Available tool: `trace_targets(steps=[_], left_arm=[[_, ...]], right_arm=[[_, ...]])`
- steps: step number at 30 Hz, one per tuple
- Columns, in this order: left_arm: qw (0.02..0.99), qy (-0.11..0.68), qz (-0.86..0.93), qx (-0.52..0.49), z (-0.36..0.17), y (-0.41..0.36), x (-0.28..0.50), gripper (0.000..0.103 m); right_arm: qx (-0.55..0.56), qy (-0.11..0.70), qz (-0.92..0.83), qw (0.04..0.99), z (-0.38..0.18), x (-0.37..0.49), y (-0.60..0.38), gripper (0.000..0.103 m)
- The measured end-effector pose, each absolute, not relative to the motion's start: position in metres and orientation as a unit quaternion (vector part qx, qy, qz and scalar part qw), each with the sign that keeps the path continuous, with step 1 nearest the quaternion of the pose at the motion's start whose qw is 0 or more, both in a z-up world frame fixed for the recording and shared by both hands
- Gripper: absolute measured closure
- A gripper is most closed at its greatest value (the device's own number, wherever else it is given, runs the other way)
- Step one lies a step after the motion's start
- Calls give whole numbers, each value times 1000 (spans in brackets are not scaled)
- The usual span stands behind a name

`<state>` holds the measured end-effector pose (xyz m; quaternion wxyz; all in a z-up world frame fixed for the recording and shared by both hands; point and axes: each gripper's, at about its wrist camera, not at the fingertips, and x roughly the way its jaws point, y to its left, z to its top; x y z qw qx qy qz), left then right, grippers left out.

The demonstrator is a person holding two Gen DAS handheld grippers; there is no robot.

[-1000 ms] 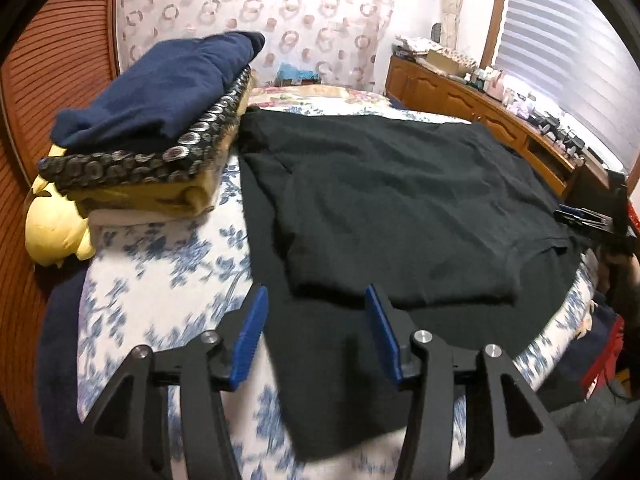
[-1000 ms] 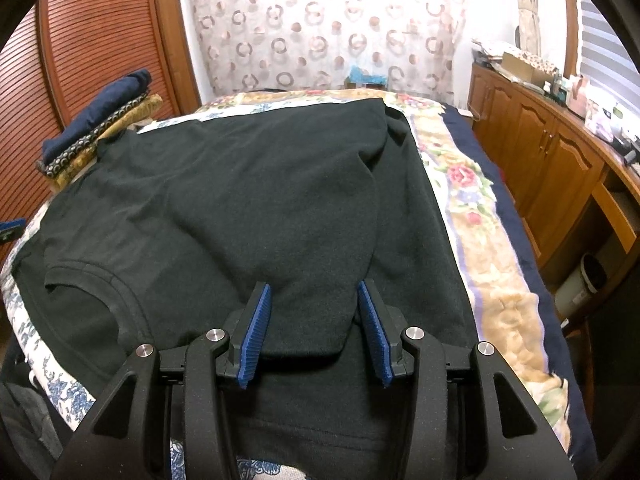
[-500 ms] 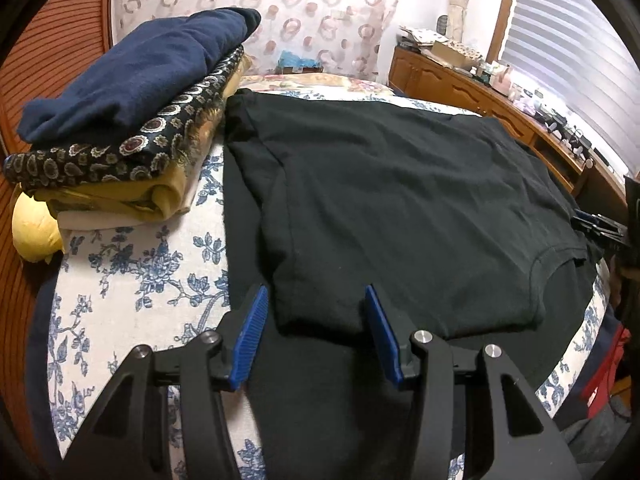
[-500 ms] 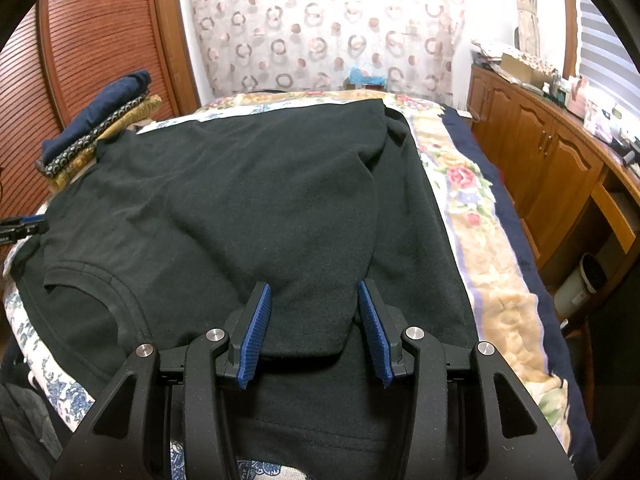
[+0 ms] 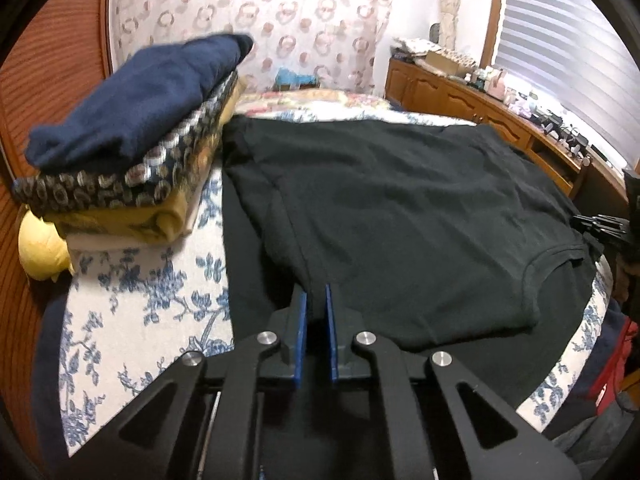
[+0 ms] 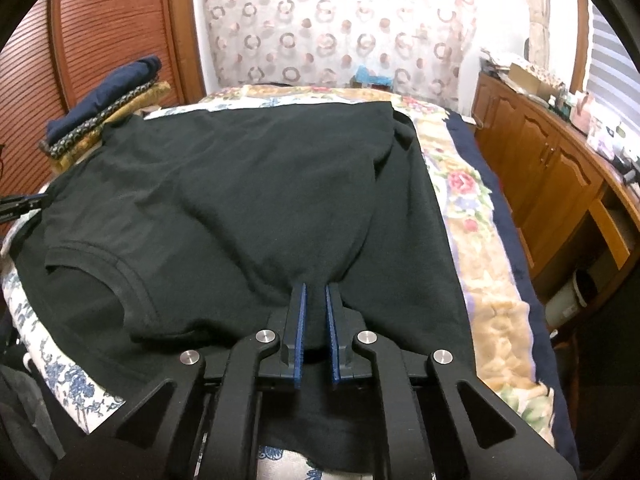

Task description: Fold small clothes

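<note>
A black T-shirt lies spread over the bed, its sleeves folded in and its collar toward the near edge. In the left wrist view my left gripper has its jaws closing on the shirt's near left fold, and the blue pads pinch a ridge of cloth. Over at the shirt's near right fold, my right gripper closes its jaws the same way, with black cloth gathered between the pads. Each gripper shows at the edge of the other's view: right gripper, left gripper.
A stack of folded clothes, navy on top, stands at the bed's left side next to a yellow cushion. The floral bedspread shows around the shirt. A wooden cabinet with clutter runs along the right wall; a bin sits below.
Both grippers went from open to pinched together on the shirt's near folds. The left view has shifted a little closer to the cloth; the right view is unchanged.
</note>
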<state>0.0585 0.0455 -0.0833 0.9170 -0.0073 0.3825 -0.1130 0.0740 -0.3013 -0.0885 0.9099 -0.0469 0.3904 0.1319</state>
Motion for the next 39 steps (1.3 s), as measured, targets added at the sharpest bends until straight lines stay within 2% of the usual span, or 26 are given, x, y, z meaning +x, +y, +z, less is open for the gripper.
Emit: trace_targets(steps=[9, 20, 27, 31, 39], left_arm=[[928, 348, -131, -27, -54, 49, 38, 98], [926, 348, -142, -42, -42, 56, 13, 98], [915, 383, -120, -39, -72, 55, 13, 97], [912, 392, -114, -27, -78, 51, 13, 92], [917, 386, -98, -25, -76, 56, 10, 65]], right_arm=[[-39, 346, 135, 928, -59, 62, -304, 102], [-45, 320, 136, 936, -15, 24, -317, 102], [-59, 366, 126, 920, -45, 22, -309, 102], [-50, 376, 123, 917, -56, 25, -308, 101], [-56, 368, 112, 922, -51, 24, -303, 93]])
